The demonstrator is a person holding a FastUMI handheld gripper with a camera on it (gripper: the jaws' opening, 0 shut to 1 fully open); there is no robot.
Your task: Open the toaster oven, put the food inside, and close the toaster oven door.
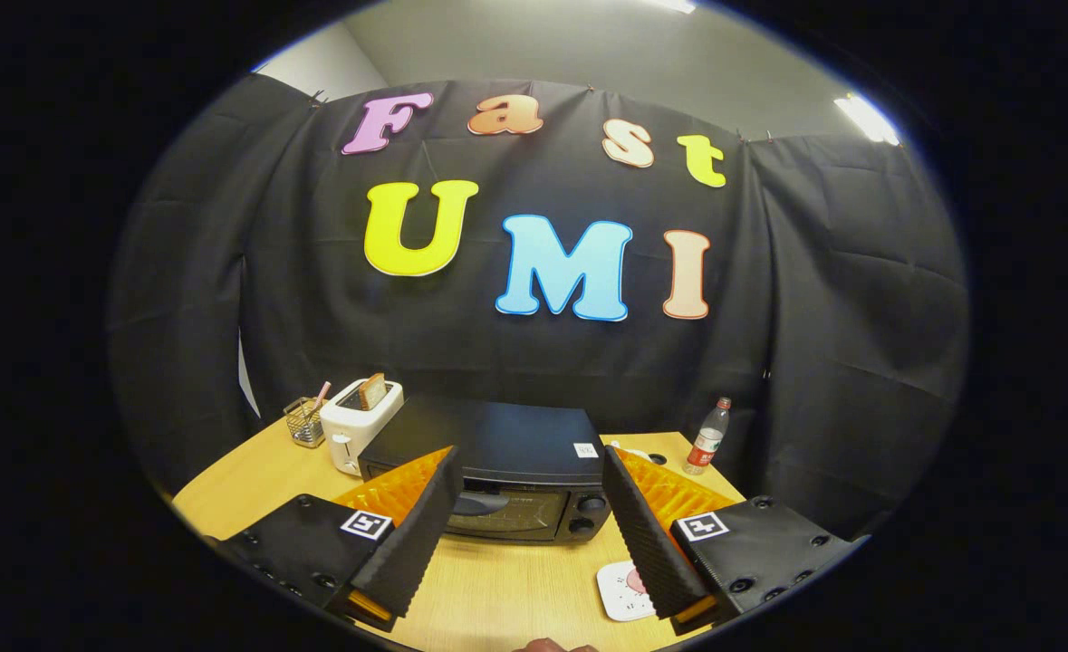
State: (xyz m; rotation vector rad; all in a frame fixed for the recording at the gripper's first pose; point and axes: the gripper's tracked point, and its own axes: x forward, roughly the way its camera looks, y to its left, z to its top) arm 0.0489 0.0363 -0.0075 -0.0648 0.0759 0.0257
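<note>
— Wood-grain counter (497,589) is carrying a boxy black toaster oven (497,471), its glass door sitting closed.
— And the tongs (529,530)?
— They're standing apart, gripping nothing; the oven is sitting just beyond their 2 ridged fingers (425,525).

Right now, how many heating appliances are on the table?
2: the black toaster oven just ahead of the open claw, door shut, and a white pop-up toaster beside it. Others may be hidden.
</note>
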